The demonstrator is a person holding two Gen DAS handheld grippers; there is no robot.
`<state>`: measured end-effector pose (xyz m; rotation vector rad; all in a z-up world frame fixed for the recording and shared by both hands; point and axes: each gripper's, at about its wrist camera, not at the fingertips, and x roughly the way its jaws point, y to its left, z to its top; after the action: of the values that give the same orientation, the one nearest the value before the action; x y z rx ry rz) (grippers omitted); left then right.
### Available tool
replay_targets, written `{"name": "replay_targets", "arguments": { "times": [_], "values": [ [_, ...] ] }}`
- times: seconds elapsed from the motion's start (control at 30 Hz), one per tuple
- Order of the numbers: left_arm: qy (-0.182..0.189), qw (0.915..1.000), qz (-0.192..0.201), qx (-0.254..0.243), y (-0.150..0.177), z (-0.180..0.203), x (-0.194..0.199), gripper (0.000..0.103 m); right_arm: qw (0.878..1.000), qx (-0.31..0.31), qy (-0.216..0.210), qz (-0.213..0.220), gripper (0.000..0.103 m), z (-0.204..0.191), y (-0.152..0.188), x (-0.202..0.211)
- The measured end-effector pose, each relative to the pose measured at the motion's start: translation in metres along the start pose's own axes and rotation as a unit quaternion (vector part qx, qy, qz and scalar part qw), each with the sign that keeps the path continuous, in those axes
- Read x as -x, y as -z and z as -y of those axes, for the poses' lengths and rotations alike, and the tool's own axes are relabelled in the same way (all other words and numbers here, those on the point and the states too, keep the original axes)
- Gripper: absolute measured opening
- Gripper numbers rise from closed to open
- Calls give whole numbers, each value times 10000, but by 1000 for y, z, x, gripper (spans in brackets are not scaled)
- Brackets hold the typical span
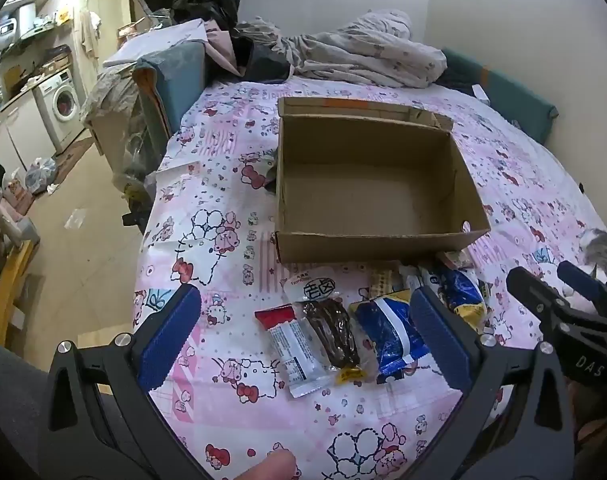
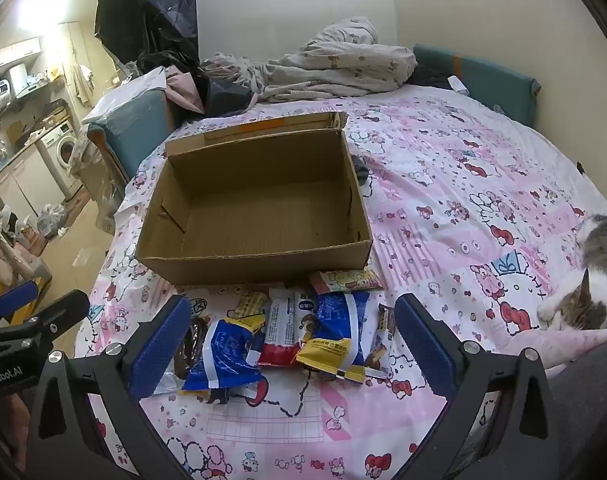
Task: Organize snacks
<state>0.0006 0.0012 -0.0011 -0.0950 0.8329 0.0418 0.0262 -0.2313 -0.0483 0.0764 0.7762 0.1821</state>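
Hovering over the bed, the left gripper and right gripper are both holding their two fingers wide apart, gripping nothing. Below them the snack packets are lying loose on the pink cartoon sheet: two blue bags, a red-and-white bar, a dark brown packet and several smaller ones overlapping. Just beyond, one open cardboard box is sitting empty. One cat is lying at the right; a rumpled blanket is lying farthest back.

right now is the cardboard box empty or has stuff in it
Empty. The cardboard box shows only its bare floor in both views; the snack packets lie on the bedsheet in front of it.
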Motion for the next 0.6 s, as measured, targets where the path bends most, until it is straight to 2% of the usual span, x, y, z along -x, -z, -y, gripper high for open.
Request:
{"name": "replay_targets", "arguments": {
  "times": [0.1, 0.17, 0.6],
  "values": [
    [-125, 9998, -80, -93, -4, -2, -1, 103, 10000, -29, -4, -6, 103, 1, 0, 0],
    [-244, 9995, 16, -181, -3, 6, 2, 103, 10000, -38, -1, -12, 103, 2, 0, -1],
    [-120, 9999, 61, -94, -3, 2, 2, 103, 10000, -68, -33, -9, 103, 3, 1, 0]
  ]
}}
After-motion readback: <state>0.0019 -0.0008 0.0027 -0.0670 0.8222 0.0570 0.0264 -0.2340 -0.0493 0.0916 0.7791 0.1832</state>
